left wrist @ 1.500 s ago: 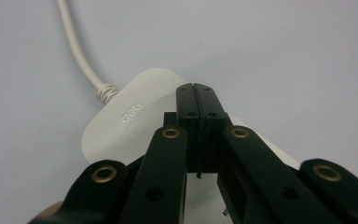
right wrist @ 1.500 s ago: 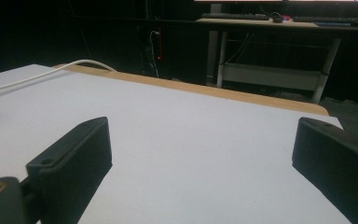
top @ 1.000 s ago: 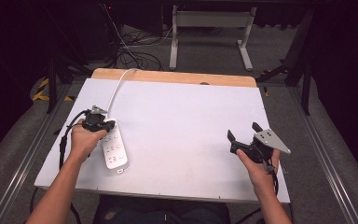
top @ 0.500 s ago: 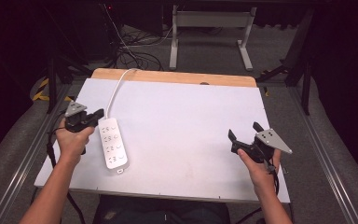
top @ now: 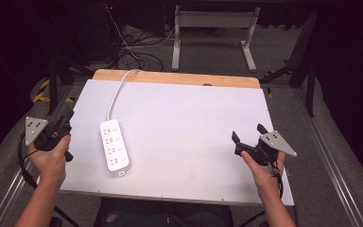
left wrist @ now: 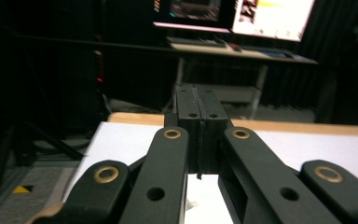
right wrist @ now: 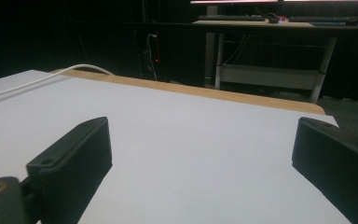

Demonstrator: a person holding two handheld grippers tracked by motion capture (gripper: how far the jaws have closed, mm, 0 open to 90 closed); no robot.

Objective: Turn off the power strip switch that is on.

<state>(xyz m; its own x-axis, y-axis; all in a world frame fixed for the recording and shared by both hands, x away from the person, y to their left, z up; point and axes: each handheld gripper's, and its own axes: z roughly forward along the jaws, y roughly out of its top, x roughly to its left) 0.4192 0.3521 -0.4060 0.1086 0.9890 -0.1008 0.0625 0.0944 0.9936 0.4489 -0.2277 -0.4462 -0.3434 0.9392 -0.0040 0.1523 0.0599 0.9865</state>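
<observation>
A white power strip (top: 115,151) lies on the left part of the white table top (top: 194,118), and its white cable (top: 118,92) runs off over the far edge. My left gripper (top: 67,119) hovers at the table's left edge, left of the strip and apart from it. Its jaws are shut on nothing and pressed together (left wrist: 200,109). My right gripper (top: 247,133) rests near the front right of the table, with its jaws wide open and bare table between them (right wrist: 205,158). In the right gripper view the cable (right wrist: 37,79) crosses the far left.
A wooden strip (top: 179,78) borders the table's far edge. Beyond it stand a white desk frame (top: 212,28) and tangled floor cables (top: 137,52). Lit monitors (left wrist: 233,14) sit on a desk behind. Metal rails (top: 335,179) run along both sides.
My left hand has drawn away from the power strip, moving left and slightly up to the table's left edge. The strip lies uncovered. The right gripper has stayed put.
</observation>
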